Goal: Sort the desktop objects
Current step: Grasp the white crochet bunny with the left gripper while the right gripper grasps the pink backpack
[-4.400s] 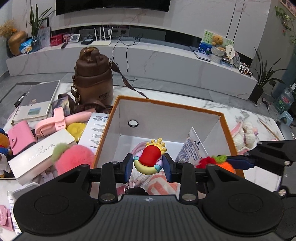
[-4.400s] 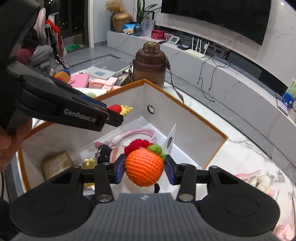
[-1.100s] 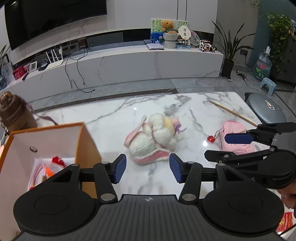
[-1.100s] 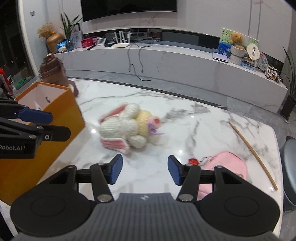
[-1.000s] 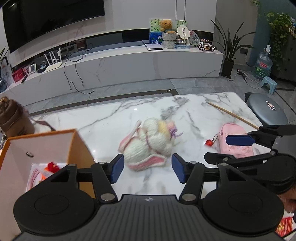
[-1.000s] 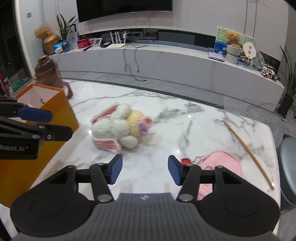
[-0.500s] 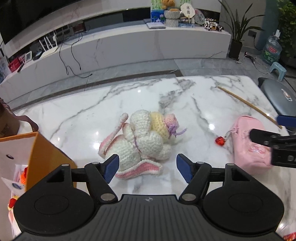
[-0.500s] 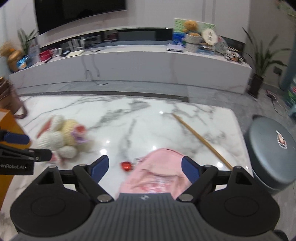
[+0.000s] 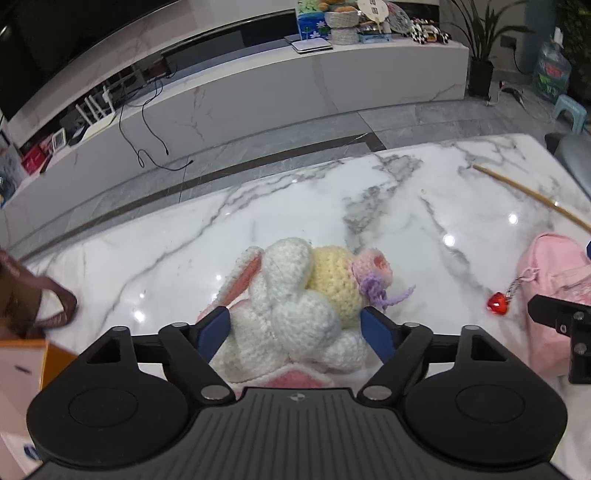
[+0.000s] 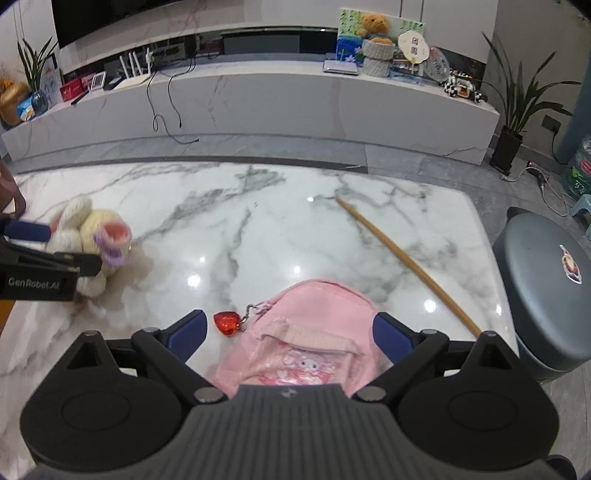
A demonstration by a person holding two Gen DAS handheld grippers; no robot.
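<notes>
While both stand open, the left gripper (image 9: 295, 326) should pinch the crochet bunny's (image 9: 295, 295) body squarely, and the right gripper (image 10: 290, 334) the pink pouch (image 10: 306, 343) mid-body.

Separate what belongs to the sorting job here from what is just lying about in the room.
Job:
- crocheted bunny, between the open left gripper fingers
- pink mini backpack, between the open right gripper fingers
- wooden stick on the marble table
- orange box

Lying about:
- grey stool
- potted plant
- teddy bear
</notes>
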